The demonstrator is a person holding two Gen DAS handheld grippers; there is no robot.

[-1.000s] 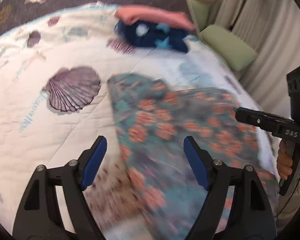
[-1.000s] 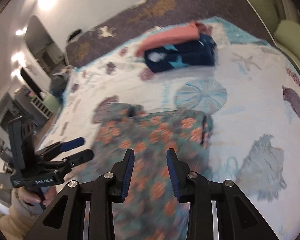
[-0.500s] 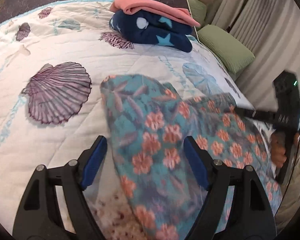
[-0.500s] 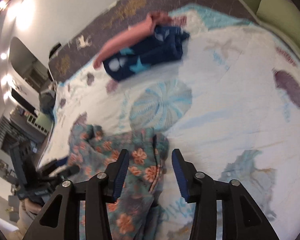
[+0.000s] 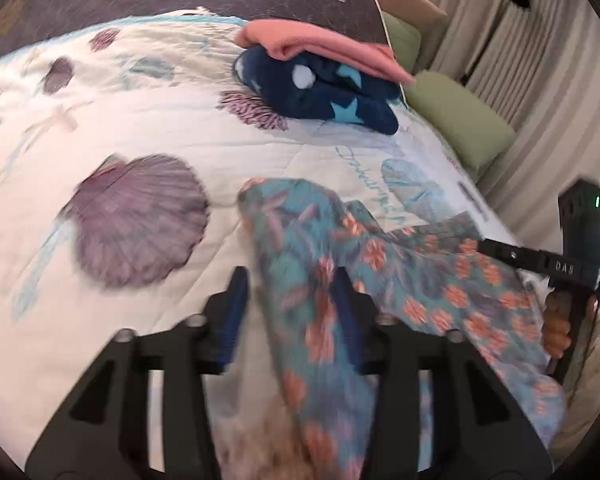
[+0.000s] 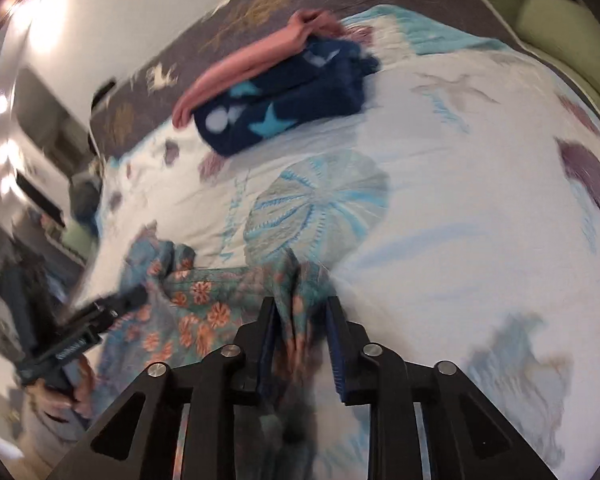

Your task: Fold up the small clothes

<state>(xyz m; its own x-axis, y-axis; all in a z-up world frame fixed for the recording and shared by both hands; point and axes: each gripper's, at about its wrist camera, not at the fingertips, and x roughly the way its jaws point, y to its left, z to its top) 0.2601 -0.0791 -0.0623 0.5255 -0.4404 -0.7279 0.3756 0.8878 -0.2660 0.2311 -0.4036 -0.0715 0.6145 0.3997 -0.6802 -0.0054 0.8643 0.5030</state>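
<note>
Closest in, both tongs sit over the near edge of the floral garment [image 5: 400,280], which lies on the bed quilt [image 5: 260,148]. The left tongs [image 5: 288,300] have a ridge of the fabric running up between their pads, though there's still a gap on the left side, so I'd say closing in, not clenched yet. The right tongs [image 6: 302,320] have a bunched-up corner standing between the pads, narrow gap; honestly can't tell if they're truly biting, it's blurry.

Tip for this step: get both grips firm on just the top layers before lifting, and keep the two corners level so the fold lands square.

Farther back, the folded navy star piece [image 5: 320,92] with the pink one [image 5: 320,40] on top marks the done pile.
</note>
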